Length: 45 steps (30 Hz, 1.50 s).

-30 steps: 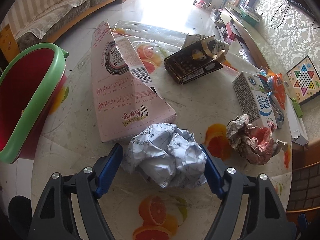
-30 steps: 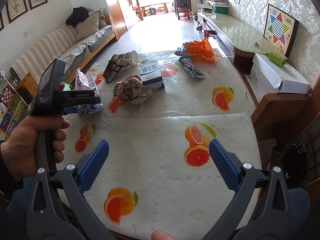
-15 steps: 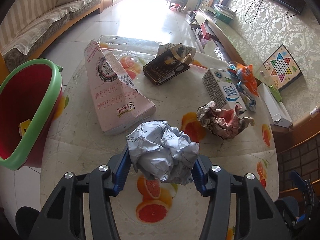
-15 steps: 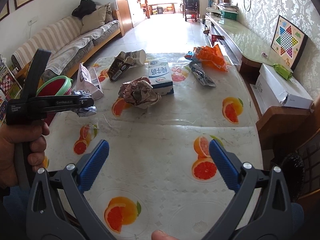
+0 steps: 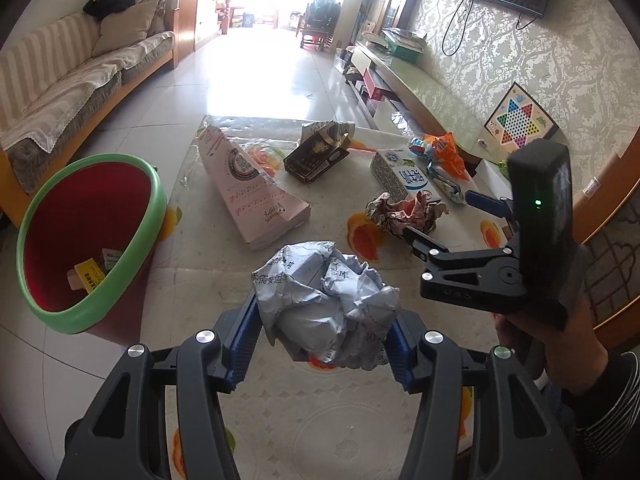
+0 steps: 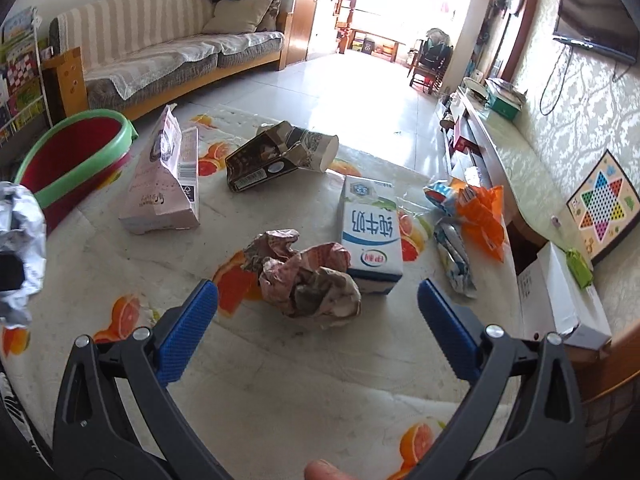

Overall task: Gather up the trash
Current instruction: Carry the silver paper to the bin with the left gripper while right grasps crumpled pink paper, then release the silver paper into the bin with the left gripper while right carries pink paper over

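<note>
Crumpled white paper ball (image 5: pixel 326 306), no clear long axis, pinched by left gripper (image 5: pixel 322 338)

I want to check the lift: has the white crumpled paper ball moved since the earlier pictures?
Yes. The white paper ball, clamped in the left gripper, has risen off the table.

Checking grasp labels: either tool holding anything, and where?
Left tool grips the white paper ball by its opposite sides. Right tool is open, holding nothing.
</note>
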Available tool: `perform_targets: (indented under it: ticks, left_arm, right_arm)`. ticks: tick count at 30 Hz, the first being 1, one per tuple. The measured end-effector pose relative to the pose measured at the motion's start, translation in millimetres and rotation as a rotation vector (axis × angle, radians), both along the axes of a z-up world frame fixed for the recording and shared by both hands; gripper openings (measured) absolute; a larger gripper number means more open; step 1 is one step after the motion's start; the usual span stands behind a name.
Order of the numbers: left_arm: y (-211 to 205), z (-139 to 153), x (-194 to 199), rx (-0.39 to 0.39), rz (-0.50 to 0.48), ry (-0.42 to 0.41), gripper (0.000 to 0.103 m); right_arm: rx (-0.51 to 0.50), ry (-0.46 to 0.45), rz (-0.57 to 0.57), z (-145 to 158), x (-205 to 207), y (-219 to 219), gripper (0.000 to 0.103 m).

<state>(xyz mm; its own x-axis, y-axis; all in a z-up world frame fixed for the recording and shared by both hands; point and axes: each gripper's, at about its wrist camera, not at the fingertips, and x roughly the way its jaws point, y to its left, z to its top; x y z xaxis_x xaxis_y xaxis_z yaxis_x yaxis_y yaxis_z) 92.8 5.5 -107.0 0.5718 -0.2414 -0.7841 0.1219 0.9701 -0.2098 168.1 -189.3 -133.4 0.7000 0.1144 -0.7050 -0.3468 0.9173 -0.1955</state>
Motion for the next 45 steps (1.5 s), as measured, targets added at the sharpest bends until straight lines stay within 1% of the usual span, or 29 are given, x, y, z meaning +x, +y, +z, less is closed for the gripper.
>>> perform_targets:
  ticks: [5, 8, 10, 12, 13, 14, 15, 16, 18, 20, 23, 26, 33, 42, 43, 44, 45]
  left_arm:
    - [24.8, -2.6, -12.3, -0.023, 0.043, 0.005, 0.053]
    - [36.9, -2.3, -17.7, -0.026, 0.065, 0.002, 0.053]
    - [44.4, -1.7, -19.7, -0.03, 0.077, -0.001, 0.053]
    - [50.0, -1.4, -21.2, -0.034, 0.087, -0.004, 0.053]
    - [52.1, -1.5, -21.5, -0.035, 0.092, -0.006, 0.053]
    - [54.0, -0.9, -21.6, -0.039, 0.096, -0.007, 0.053]
    - [55.7, -0.7, -21.6, -0.044, 0.1, -0.008, 0.053]
    - [56.6, -0.1, -21.6, -0.047, 0.102, -0.011, 0.053]
    - [59.9, 0.0, -20.9, -0.055, 0.107, -0.014, 0.053]
    - [63.0, -0.3, -20.3, -0.055, 0.11, -0.02, 0.053]
    - [68.4, 0.1, -19.4, -0.061, 0.118, -0.027, 0.053]
    - [75.2, 2.0, -17.5, -0.064, 0.132, -0.036, 0.053]
    - [109.6, 9.3, -6.8, -0.052, 0.189, -0.065, 0.053]
    - [168.4, 20.5, 31.9, 0.001, 0.275, -0.092, 0.054]
    - [174.2, 20.0, 37.6, 0.007, 0.283, -0.091, 0.056]
    - [179.4, 18.9, 43.1, 0.016, 0.29, -0.091, 0.059]
    - [184.0, 16.6, 49.6, 0.024, 0.292, -0.086, 0.06]
  right_arm:
    - [-0.151, -0.013, 0.045, -21.2, 16.7, 28.4, 0.098]
    - [-0.2, -0.025, 0.039, -26.9, 23.2, 37.5, 0.098]
    - [-0.221, -0.016, 0.022, -29.9, 27.2, 40.3, 0.097]
    - [-0.232, 0.0, 0.014, -33.3, 29.4, 41.2, 0.086]
    - [-0.244, 0.006, 0.01, -35.3, 30.4, 42.2, 0.082]
    - [-0.257, 0.014, 0.004, -37.2, 31.0, 42.4, 0.071]
    - [-0.26, 0.025, 0.001, -38.7, 31.6, 43.1, 0.063]
    - [-0.261, 0.034, -0.002, -39.7, 31.6, 43.3, 0.059]
    - [-0.271, 0.035, -0.004, -39.1, 29.5, 43.7, 0.045]
    - [-0.269, 0.039, -0.004, -36.9, 25.8, 44.5, 0.042]
    - [-0.264, 0.041, -0.007, -31.8, 21.8, 44.5, 0.039]
    - [-0.256, 0.041, -0.013, -25.8, 16.8, 44.0, 0.038]
    - [-0.192, 0.045, -0.004, -5.3, -5.5, 49.2, 0.038]
    - [-0.078, 0.02, 0.069, 35.2, -40.7, 76.7, 0.038]
    - [-0.068, 0.015, 0.077, 39.1, -43.8, 80.1, 0.038]
    - [-0.055, 0.015, 0.083, 42.9, -47.0, 83.6, 0.038]
    - [-0.045, 0.013, 0.088, 46.2, -49.5, 86.1, 0.038]
